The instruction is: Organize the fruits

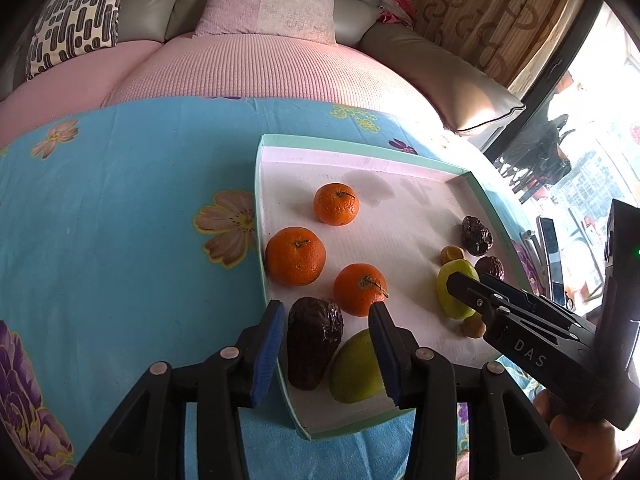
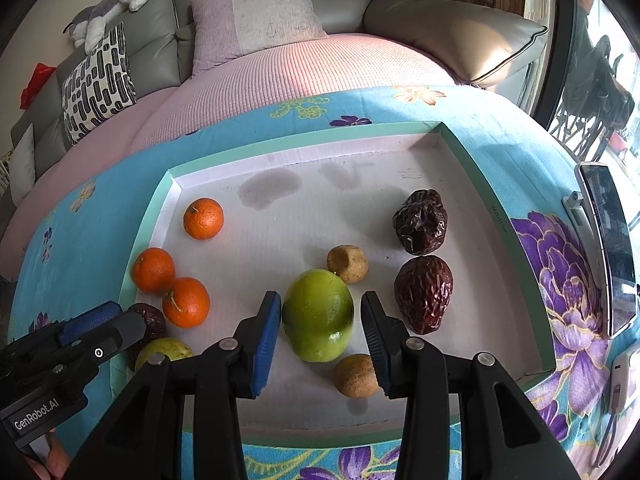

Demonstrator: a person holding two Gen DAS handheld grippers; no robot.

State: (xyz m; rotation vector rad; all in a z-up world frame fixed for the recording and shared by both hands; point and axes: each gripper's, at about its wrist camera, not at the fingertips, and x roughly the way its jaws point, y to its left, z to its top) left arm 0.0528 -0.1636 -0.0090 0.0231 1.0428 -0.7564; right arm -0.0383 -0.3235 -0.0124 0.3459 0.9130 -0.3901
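A white tray with a mint rim (image 1: pixel 360 150) (image 2: pixel 280 148) lies on a blue flowered cloth. Three oranges (image 1: pixel 295 256) sit at its left side. In the near left corner my left gripper (image 1: pixel 326 344) is open, with a dark wrinkled fruit (image 1: pixel 314 340) standing between its fingers and a green fruit (image 1: pixel 356 368) lying partly under the right finger. My right gripper (image 2: pixel 320 308) is open astride a second, larger green fruit (image 2: pixel 318 316); its left pad is close against the skin and the right pad stands apart. Each gripper also shows in the other's view: right gripper (image 1: pixel 472 292), left gripper (image 2: pixel 104 328).
Two more dark wrinkled fruits (image 2: pixel 420 222) (image 2: pixel 424 294) and two small brown fruits (image 2: pixel 348 263) (image 2: pixel 356 376) lie at the tray's right side. A phone on a stand (image 2: pixel 608 248) is to the right of the tray. A pink-covered sofa (image 2: pixel 300 76) with cushions is behind.
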